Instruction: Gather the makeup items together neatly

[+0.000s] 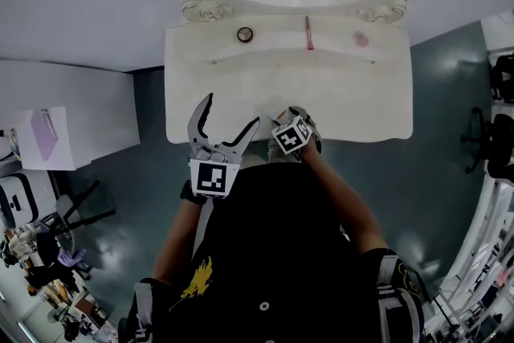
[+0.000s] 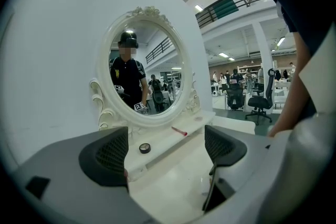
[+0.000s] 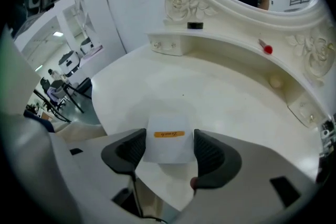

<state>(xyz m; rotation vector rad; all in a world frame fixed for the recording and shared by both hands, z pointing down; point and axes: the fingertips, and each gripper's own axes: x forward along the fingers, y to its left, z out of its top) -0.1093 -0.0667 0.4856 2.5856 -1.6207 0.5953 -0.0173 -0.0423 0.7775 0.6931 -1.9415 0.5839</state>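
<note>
Now my right tongs (image 3: 169, 140) clench the small white orange-labelled carton (image 3: 168, 148) by its side edges at six o'clock; it seems light and crushable. Left tongs (image 2: 166, 138) gape empty.

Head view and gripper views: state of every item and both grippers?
left gripper: open, empty.
right gripper: shut on white box.
white box: on tabletop, near front edge.
black round jar: on shelf, untouched.
pink stick: lying on shelf.
pink pad: lying on shelf.
</note>
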